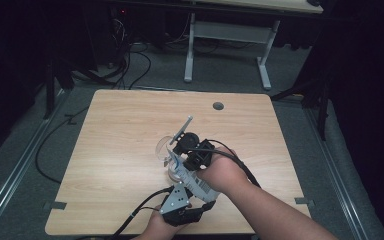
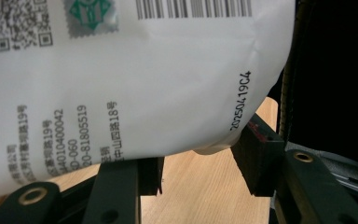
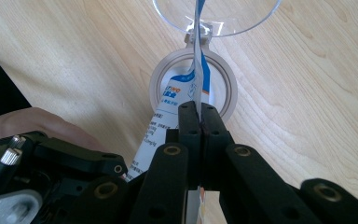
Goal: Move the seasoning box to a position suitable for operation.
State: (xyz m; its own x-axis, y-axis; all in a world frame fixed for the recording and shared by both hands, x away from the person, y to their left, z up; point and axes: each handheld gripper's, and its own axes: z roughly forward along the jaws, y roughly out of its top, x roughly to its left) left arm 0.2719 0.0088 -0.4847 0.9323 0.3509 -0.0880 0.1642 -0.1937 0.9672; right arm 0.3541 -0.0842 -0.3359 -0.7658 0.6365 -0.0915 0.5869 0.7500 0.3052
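Pale wooden table [image 1: 130,150] on grey floor [image 1: 290,70]; both claws apparently clamp a white packet [image 3: 168,126].

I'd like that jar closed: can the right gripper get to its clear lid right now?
Probably not: the right gripper is shut on the edge of the printed pouch, which hangs between it and the clear lid; it would need to let go first.
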